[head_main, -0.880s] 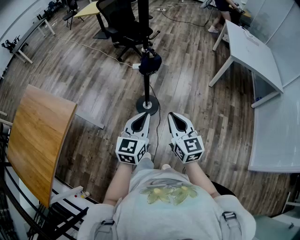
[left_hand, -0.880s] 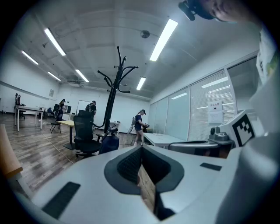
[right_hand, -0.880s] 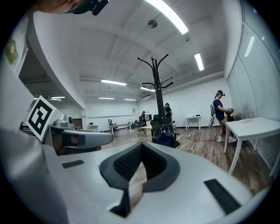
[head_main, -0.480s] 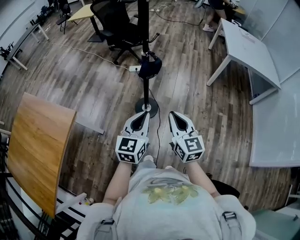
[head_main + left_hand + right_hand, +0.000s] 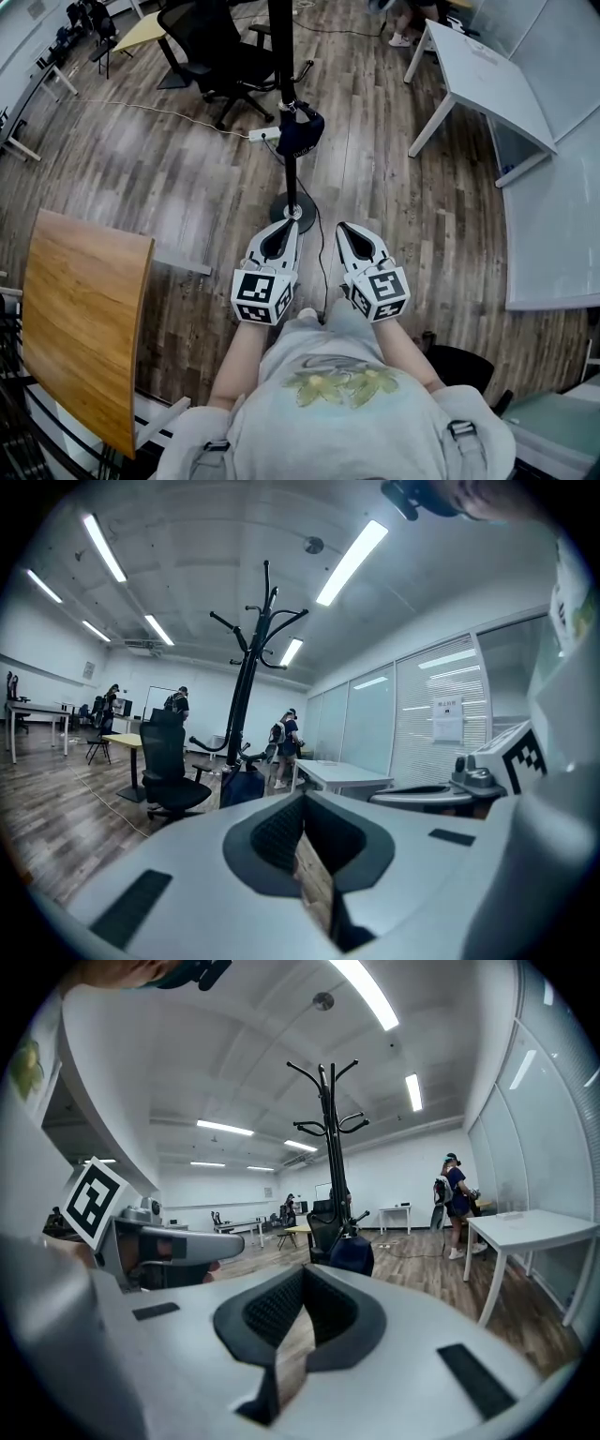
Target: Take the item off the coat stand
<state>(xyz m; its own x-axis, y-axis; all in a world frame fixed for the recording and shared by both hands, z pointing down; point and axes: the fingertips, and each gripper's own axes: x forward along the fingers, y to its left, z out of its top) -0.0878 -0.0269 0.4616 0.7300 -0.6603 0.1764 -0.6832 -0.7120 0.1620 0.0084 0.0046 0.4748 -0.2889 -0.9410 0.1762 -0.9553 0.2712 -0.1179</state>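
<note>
Left tool [image 5: 292, 230] and right tool [image 5: 343, 230] were both pressed shut and empty, close to the coat stand [image 5: 290, 178] base. The dark bag [image 5: 302, 133] hung partway up the pole. Yanking it sideways could've tipped the stand if the strap snagged.

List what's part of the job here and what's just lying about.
Job: coat stand; dark blue bag hanging on it; left gripper and right gripper, both shut and empty.
Lying about: office chair; wooden table; white table.
</note>
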